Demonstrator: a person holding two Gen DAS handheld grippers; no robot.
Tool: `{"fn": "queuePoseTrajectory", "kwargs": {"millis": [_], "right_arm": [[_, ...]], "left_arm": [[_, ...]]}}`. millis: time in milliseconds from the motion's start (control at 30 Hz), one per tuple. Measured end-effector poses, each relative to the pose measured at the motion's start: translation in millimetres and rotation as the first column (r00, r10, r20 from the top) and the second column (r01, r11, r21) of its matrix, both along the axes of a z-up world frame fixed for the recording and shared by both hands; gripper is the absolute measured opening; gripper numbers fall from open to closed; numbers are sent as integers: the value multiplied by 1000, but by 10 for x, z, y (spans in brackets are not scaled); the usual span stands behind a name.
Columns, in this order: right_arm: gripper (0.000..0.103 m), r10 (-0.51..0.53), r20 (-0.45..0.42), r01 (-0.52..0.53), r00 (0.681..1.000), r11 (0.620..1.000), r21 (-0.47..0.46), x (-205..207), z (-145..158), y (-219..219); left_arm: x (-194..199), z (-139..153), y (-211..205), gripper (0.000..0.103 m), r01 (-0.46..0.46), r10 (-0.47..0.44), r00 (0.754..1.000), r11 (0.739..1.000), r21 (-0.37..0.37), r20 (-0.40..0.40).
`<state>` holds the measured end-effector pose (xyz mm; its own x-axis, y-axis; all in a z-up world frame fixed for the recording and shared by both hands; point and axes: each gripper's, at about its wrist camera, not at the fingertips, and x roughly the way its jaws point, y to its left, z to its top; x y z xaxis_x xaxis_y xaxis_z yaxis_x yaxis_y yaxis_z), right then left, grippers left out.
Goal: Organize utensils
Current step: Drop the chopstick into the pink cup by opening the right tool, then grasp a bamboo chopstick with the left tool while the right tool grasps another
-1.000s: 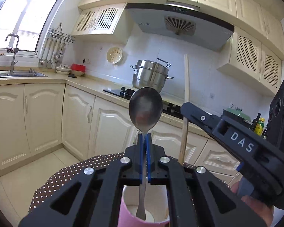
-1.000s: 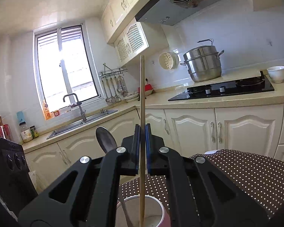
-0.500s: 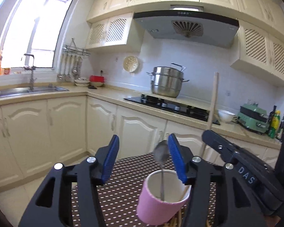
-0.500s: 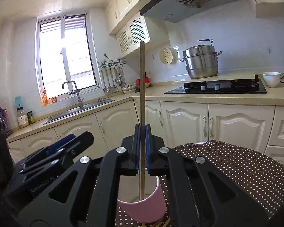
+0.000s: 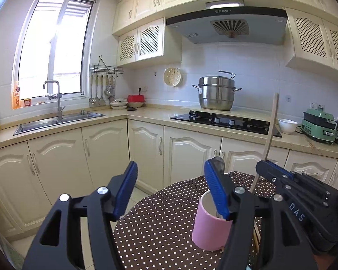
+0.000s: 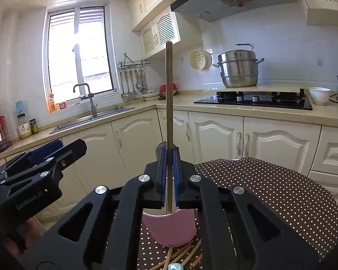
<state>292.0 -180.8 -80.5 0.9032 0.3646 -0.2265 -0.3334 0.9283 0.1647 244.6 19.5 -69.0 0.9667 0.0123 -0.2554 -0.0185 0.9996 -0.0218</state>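
Note:
A pink cup [image 5: 210,229] stands on the brown polka-dot table [image 5: 164,220]. A metal spoon [image 5: 219,163] stands in the cup, its bowl showing behind my left gripper's right finger. My left gripper [image 5: 171,189] is open and empty, drawn back to the cup's left. My right gripper [image 6: 169,171] is shut on a wooden chopstick [image 6: 169,94], held upright with its lower end in the pink cup [image 6: 171,229]. The chopstick [image 5: 270,135] and right gripper [image 5: 293,193] also show in the left wrist view.
More wooden chopsticks [image 6: 182,256] lie on the table in front of the cup. Cream cabinets [image 5: 101,153], a sink [image 5: 56,119], a stove [image 5: 225,121] and a steel pot [image 5: 216,92] line the far counter. The table edge [image 5: 124,216] drops to the floor at left.
My left gripper opened, let go of the spoon into the cup and pulled back left. My right gripper stays shut on the chopstick, lowered a little into the cup.

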Motion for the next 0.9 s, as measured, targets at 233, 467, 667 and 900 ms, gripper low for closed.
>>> {"fn": "queuePoseTrajectory", "kwargs": {"millis": [233,467,667,900], "right_arm": [[8,-3,-22,3,1000,1000,-12,-108,7,13],[47,-24,-9,24,1000,1000,-1,-304,88,-47],[49,-37,-12,37,999,999,-1,-476,139,-139],[53,-69,-40,68,997,997,-27,-673,143,-314]], "left_arm": [[-110,30,36,63,5,-5,1000,1000,-11,-12],[-248,40,75,65,41,-43,998,998,-50,-49],[-416,36,45,66,62,-65,995,997,-41,-72],[-445,-120,34,66,165,-173,960,985,-57,-221]]}}
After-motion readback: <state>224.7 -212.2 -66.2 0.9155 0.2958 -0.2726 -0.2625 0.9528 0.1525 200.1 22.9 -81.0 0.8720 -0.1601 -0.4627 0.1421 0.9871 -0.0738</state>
